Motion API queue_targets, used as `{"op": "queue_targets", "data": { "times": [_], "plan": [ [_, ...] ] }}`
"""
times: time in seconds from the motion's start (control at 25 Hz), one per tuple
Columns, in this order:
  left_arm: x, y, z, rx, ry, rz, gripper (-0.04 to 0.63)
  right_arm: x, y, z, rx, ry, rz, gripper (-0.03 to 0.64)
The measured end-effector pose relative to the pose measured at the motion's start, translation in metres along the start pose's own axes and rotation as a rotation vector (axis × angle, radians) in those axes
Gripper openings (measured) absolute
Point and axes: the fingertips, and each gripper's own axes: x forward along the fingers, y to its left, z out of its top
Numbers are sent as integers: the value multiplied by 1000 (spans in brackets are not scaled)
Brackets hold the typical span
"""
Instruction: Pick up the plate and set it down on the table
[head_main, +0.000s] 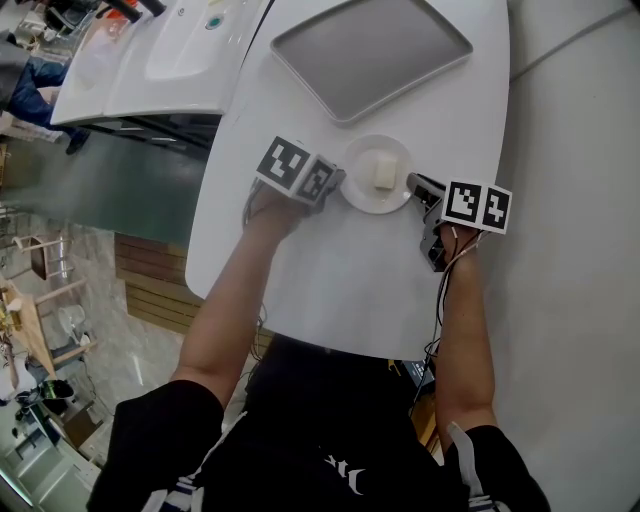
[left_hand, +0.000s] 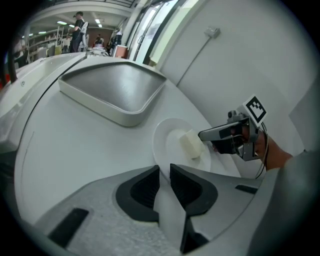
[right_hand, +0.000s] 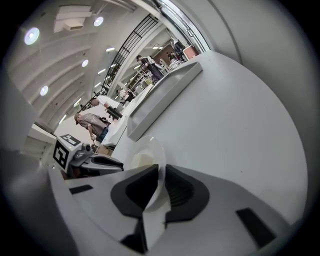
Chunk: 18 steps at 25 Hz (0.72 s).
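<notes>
A small white plate (head_main: 360, 191) rests on the white table (head_main: 330, 285) with a pale block of food (head_main: 386, 173) on it. My left gripper (head_main: 343, 181) is at the plate's left rim and my right gripper (head_main: 412, 184) at its right rim. In the left gripper view, the jaws (left_hand: 165, 172) are closed on the near rim of the plate (left_hand: 167, 142), with the food block (left_hand: 191, 145) and the right gripper (left_hand: 205, 134) beyond. In the right gripper view, the jaws (right_hand: 161, 172) hold the thin rim of the plate (right_hand: 150, 149), and the left gripper (right_hand: 116, 165) faces them.
A grey rectangular tray (head_main: 370, 50) lies on the table just behind the plate. A white counter with a sink (head_main: 160, 50) stands at the far left. The table's curved left edge (head_main: 205, 230) drops to the floor. People stand far off in the hall.
</notes>
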Motion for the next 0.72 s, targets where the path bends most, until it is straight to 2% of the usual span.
{"op": "queue_targets", "data": {
  "times": [0.16,0.28,0.36,0.44,0.48,0.56,0.64,0.72],
  "plan": [
    [5,13,-1,49,41,71,66,15,-2,-1,-108,11,-77,43],
    [7,16,-1,76,51,94,71,21,-1,0,-214,19,-140,57],
    [5,17,1,86,33,109,72,21,-2,2,-253,16,-157,57],
    [2,24,-1,60,-21,124,72,25,-5,4,-269,-10,-148,60],
    [-2,28,-3,32,-72,127,72,23,-7,8,-282,-47,-139,60],
    [-24,20,-6,-4,-225,123,72,-8,0,21,-329,-181,-97,58],
    [-70,-20,-11,38,-435,79,71,-75,27,16,-357,-358,17,20],
    [-129,-77,-32,108,-639,-17,55,-147,77,-17,-381,-487,191,12]
  ]
}}
